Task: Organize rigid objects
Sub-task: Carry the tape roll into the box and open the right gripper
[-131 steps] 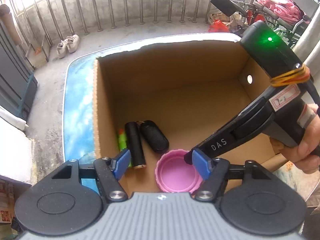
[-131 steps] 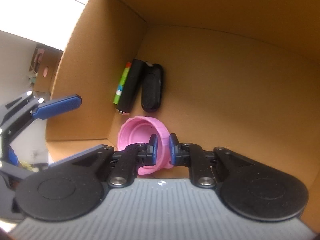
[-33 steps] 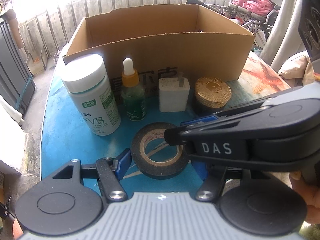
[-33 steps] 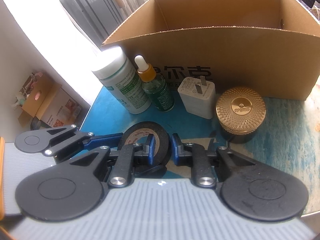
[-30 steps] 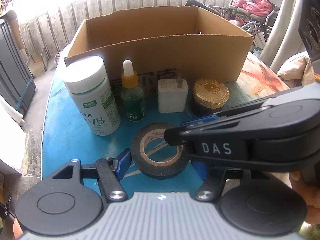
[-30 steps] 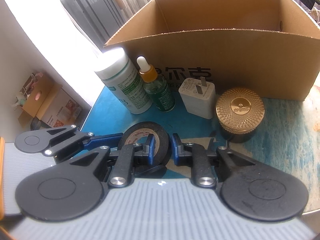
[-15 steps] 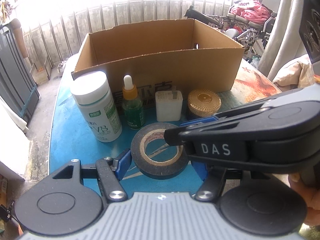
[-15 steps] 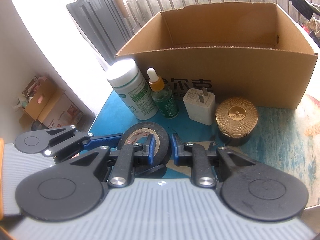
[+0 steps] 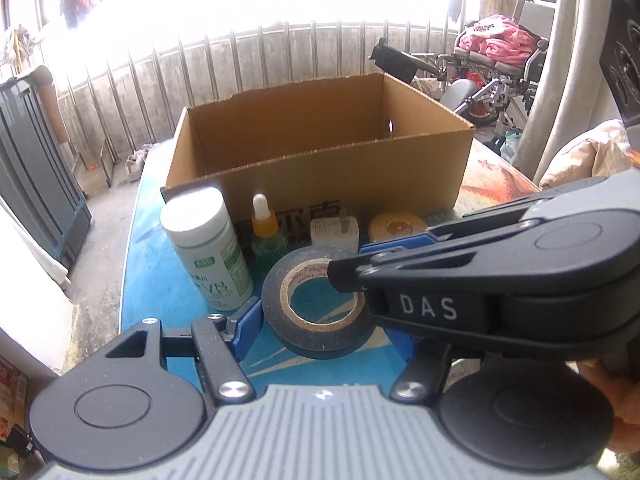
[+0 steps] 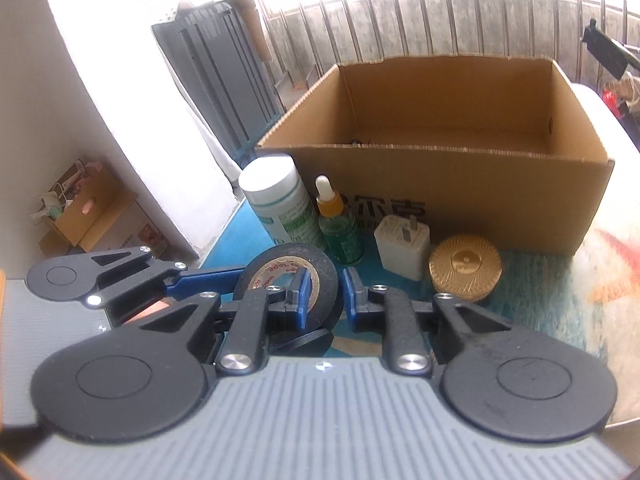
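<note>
Black tape roll (image 9: 318,306) at lower centre of both wrist views, lifted off the blue tabletop (image 9: 160,292), lying roughly flat. Likely light, stiff, hollow; matte side probably grippy, rim wall thin. Best hold judged across the ring wall or across the outer diameter. Right gripper (image 10: 323,292) pinched on the near wall, one pad inside the core. Left gripper (image 9: 320,328) spanning the roll's outer sides, left pad touching, right pad hidden behind the right tool. Cardboard box (image 10: 440,184) behind, upper centre; floor mostly hidden by front wall. White bottle (image 9: 206,248), dropper bottle (image 9: 266,236), white plug (image 10: 402,246), gold jar (image 10: 466,266) lined before it.
</note>
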`<action>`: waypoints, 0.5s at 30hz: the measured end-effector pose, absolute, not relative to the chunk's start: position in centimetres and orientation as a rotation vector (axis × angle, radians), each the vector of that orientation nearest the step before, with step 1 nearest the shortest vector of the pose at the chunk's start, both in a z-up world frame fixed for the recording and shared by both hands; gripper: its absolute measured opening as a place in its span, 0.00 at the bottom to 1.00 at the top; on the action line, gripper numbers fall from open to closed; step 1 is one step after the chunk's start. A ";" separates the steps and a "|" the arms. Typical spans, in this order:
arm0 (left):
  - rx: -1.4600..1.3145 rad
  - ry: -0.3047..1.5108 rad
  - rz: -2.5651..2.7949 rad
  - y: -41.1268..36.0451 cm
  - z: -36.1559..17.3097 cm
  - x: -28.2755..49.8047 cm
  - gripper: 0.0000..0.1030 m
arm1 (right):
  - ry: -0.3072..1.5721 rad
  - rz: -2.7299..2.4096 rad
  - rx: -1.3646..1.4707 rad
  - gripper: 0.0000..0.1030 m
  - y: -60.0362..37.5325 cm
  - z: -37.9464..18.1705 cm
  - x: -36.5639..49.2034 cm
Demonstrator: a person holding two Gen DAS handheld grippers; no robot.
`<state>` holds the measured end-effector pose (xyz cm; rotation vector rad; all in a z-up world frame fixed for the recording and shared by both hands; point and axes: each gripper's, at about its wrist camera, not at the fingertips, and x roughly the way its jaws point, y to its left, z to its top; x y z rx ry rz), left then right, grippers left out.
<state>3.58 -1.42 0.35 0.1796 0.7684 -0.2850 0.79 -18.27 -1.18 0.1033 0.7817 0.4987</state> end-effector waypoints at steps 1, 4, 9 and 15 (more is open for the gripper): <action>0.187 0.756 -0.283 -1.5 0.7 3.5 0.65 | 0.769 0.502 0.097 0.16 -18.3 -0.8 0.8; 0.199 0.718 -0.276 -1.7 1.9 3.6 0.65 | 0.727 0.511 0.080 0.16 -18.4 0.8 0.9; 0.216 0.650 -0.274 -1.9 4.5 4.6 0.65 | 0.673 0.534 0.061 0.17 -19.0 4.0 2.2; 0.248 0.607 -0.270 -2.8 7.4 8.1 0.64 | 0.681 0.569 0.075 0.17 -20.1 7.3 6.9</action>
